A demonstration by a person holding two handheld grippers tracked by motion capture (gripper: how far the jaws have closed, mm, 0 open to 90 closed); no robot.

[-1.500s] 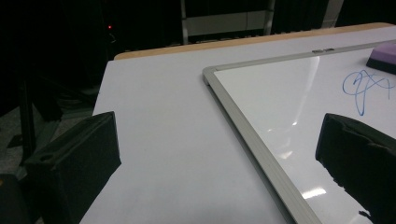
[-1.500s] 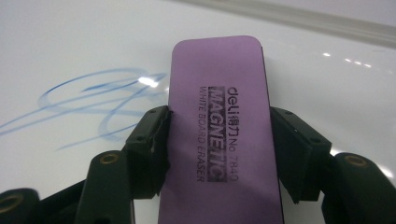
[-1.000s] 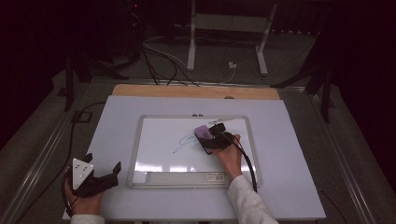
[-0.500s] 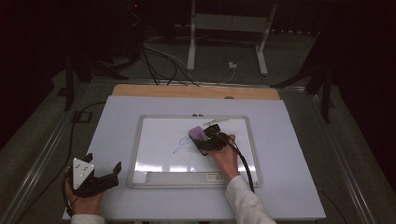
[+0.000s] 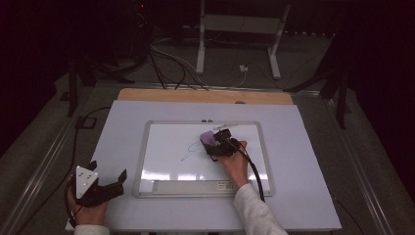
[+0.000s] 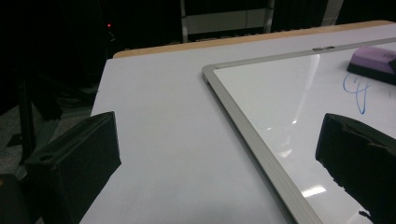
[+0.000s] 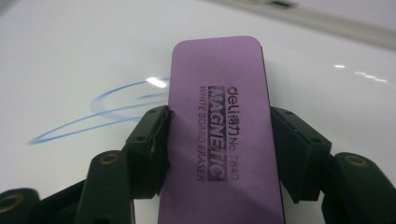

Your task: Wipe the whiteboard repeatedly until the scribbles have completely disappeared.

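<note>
clamping a purple eraser (image 7: 219, 135) marked "deli magnetic white board eraser", right tongs (image 7: 219, 144); left tongs (image 6: 219, 154) wide.

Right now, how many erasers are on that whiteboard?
1. The purple eraser sits on the whiteboard, upper middle, beside the blue scribble, clamped in the right hand-held gripper. No other is in sight.

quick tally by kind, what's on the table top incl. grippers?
Whiteboard: 1
Purple eraser: 1, clamped in the right gripper
Grippers: 2, the left gripper open and holding nothing
Blue marker scribble: 1
Total: 5
</note>
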